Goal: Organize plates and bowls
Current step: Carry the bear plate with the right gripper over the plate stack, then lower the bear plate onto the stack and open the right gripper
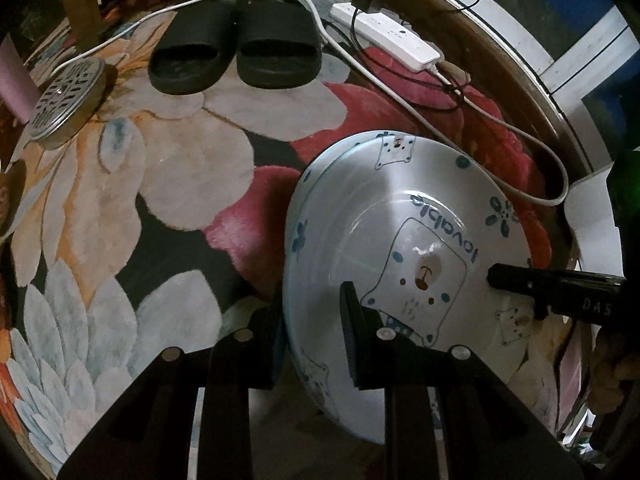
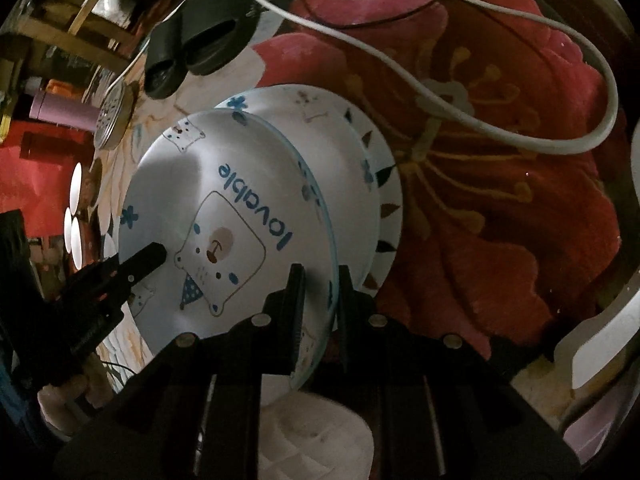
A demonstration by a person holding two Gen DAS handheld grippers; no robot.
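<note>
I had the plate, pale with a bear and the word "lovable" printed on it, lifted clear above the flowered rug, gripped on two opposite edges. My left gripper had its fingers closed on the plate's rim, one finger under the edge and one on the printed face. My right gripper was clamped the same way on the far rim, its fingers nearly together with only the thin edge between them. In the left view the right gripper's finger showed as a dark bar lying on the plate's face beside the bear.

From the right camera the plate hung over more crockery: a bowl with blue flowers just below it, sitting on a second plate with dark leaf marks around its rim. I could not tell whether the held plate touched the bowl.

Further out on the rug lay a pair of black slippers, a white power strip with its cable looping past, and a round metal strainer.
</note>
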